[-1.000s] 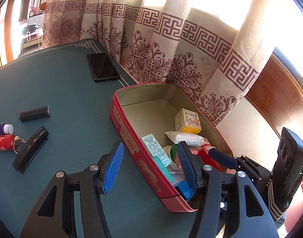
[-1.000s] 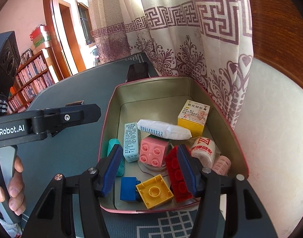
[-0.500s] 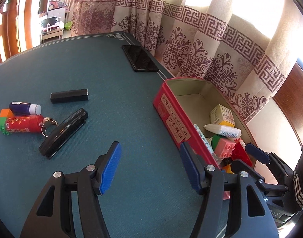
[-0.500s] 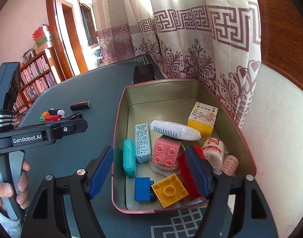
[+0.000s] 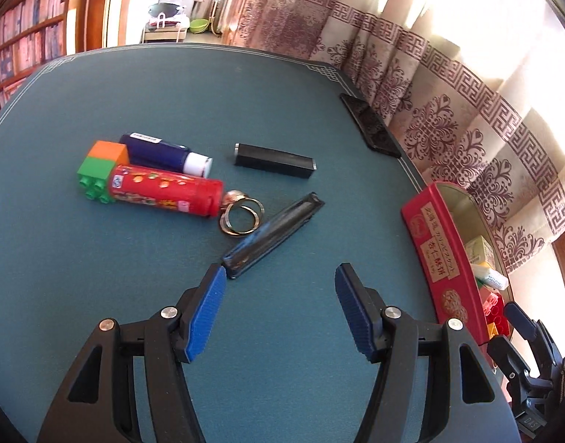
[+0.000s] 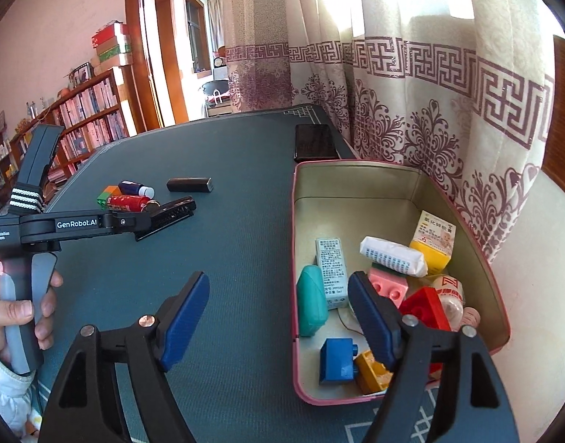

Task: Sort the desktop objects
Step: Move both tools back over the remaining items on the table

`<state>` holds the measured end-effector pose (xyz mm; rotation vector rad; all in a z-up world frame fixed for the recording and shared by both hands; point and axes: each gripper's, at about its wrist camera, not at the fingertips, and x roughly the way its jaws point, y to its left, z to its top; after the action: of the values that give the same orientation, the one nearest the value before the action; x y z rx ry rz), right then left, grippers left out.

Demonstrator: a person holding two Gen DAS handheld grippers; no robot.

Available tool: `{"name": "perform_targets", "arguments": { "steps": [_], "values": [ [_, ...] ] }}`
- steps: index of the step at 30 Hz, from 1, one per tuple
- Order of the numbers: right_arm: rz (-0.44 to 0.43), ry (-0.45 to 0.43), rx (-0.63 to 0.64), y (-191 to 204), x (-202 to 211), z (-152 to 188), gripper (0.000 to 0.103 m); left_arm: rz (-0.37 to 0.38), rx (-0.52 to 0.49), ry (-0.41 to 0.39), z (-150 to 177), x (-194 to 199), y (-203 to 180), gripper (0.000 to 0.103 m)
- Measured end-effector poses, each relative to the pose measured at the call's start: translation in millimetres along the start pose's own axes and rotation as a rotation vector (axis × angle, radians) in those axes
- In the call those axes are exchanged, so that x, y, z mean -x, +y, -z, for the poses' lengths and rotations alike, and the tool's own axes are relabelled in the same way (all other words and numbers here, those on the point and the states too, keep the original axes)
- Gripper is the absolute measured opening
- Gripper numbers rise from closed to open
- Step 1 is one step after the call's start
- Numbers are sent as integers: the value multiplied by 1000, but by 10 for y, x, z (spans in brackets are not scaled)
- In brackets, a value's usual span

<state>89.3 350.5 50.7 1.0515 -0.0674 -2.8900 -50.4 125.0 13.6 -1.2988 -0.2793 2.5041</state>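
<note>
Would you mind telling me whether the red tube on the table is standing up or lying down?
Lying down. The red tube rests lengthwise on the table, between a green block and metal rings.

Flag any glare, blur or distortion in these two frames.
Left wrist view: sunlit curtain blown out at top right; stapler slightly motion-smeared; table edge bowed by the fisheye. Right wrist view: sharper overall, window glare through the curtain, tin interior evenly lit, corners vignetted black.

The right claw (image 6: 278, 317) is being held open over the tin's (image 6: 356, 164) left wall. Blocks (image 6: 338, 361) are lying just right of it; the left claw (image 6: 164, 217) is hovering far-left.
</note>
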Motion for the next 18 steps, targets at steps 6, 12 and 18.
{"name": "perform_targets", "arguments": {
  "steps": [6,12,18],
  "values": [
    [-76,64,-2,197,-179,-48,81,-51,75,-14,1,59,430,65],
    [-170,133,-40,400,-410,-179,81,-82,117,-1,15,40,719,65],
    [-225,183,-31,642,-607,-340,81,-79,130,-4,-15,96,831,65]
  ]
}}
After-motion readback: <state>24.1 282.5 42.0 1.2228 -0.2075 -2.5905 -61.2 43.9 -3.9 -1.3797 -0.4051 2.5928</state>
